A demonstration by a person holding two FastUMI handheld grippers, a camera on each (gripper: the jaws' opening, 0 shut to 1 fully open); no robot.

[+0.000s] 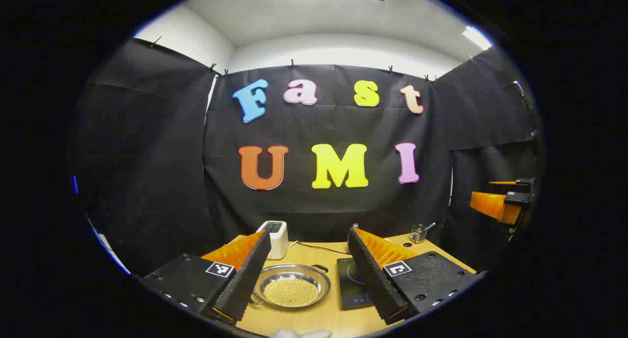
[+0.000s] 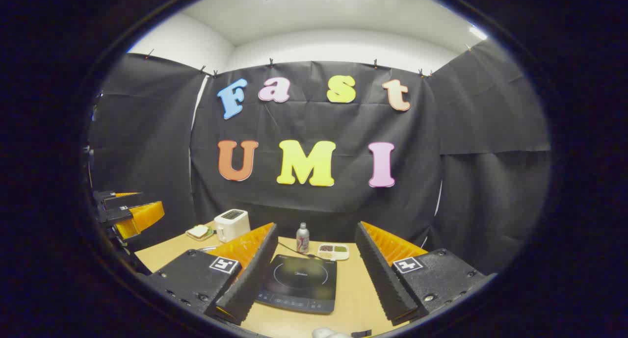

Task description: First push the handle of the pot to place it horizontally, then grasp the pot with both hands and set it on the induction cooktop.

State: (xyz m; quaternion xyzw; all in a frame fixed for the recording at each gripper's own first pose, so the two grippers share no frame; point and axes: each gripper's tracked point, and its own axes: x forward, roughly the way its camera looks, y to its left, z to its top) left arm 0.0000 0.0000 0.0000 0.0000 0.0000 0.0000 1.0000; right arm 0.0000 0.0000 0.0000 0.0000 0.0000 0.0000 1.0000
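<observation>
A shallow steel pot (image 1: 290, 285) holding yellowish grains sits on the wooden table (image 1: 319, 318), low in the left gripper view. Its two loop handles lie on a diagonal, one (image 1: 320, 268) at the far right, the other (image 1: 254, 299) at the near left. Right of it lies the black induction cooktop (image 1: 351, 284), which the right gripper view shows straight ahead (image 2: 299, 281). My left gripper (image 1: 309, 233) hangs open above the pot, apart from it. Above the cooktop, my right gripper (image 2: 316, 227) is open and holds nothing. Each gripper also appears at the other view's edge (image 1: 500, 204) (image 2: 130, 213).
A white toaster (image 1: 274, 237) (image 2: 231, 224) stands at the back left with a plate of sandwich (image 2: 198, 231) beside it. Behind the cooktop are a small bottle (image 2: 302, 238) and a divided white tray (image 2: 333, 251). A glass jar with a spoon (image 1: 418, 233) stands back right.
</observation>
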